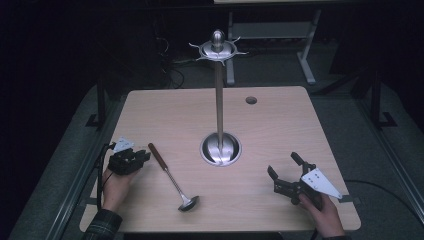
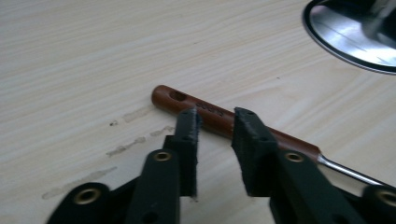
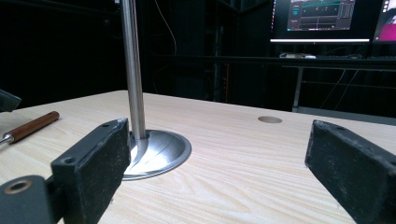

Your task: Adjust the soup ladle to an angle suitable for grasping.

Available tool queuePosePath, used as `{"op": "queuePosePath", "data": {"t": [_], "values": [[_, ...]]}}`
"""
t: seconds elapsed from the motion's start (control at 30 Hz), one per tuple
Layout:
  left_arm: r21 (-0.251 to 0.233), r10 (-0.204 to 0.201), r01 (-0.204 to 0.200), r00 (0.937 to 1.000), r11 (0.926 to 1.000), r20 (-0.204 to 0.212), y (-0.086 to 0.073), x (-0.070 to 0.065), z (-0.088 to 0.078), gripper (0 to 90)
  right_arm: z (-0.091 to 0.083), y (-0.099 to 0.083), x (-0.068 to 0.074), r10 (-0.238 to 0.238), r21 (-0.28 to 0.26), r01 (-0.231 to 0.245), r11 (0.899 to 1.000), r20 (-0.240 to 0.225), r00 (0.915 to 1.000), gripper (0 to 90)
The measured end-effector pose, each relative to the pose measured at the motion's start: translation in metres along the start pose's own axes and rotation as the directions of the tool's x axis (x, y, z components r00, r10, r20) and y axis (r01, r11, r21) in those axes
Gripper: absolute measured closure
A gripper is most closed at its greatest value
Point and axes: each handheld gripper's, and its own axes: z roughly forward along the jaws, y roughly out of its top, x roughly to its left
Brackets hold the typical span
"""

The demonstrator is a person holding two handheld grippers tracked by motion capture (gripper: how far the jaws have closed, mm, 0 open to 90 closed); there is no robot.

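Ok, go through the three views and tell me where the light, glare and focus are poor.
High view: dim, dark surroundings, only the table lit. Left gripper view: bright, glare on the stand base, near jaws slightly soft, the ladle handle sharp. Right gripper view: jaws soft, highlights on the pole, black background with glowing monitors.

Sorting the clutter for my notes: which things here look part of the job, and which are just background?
Likely in the job: ladle, which the left gripper hovers over, jaws apart; metal stand with hooks; right gripper, open.

Just about: monitors; table hole.
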Motion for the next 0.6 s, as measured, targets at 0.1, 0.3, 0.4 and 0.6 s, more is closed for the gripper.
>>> {"op": "queuePosePath", "data": {"t": [0.1, 0.3, 0.4, 0.6], "values": [[0.003, -0.005, 0.005, 1.0000, 1.0000, -0.006, 0.004, 0.002, 0.004, 82.0, 0.000, 0.000, 0.000, 0.002, 0.001, -0.002, 1.000, 0.000, 1.0000, 6.3], [0.030, -0.021, 0.021, 0.9996, 0.9993, -0.019, 0.007, 0.006, 0.014, 89.9, 0.000, 0.000, 0.000, -0.001, 0.000, 0.001, 1.000, -0.001, 1.0000, 6.3], [0.026, -0.027, 0.027, 0.9993, 0.9993, -0.024, 0.008, 0.008, 0.019, 89.9, 0.000, 0.000, 0.000, -0.001, -0.001, 0.001, 1.000, -0.001, 1.0000, 6.3], [0.054, -0.004, 0.006, 0.9994, 0.9985, -0.033, 0.009, 0.006, 0.029, 89.9, 0.000, 0.000, 0.000, -0.001, 0.000, 0.001, 1.000, -0.001, 1.0000, 6.3]]}}
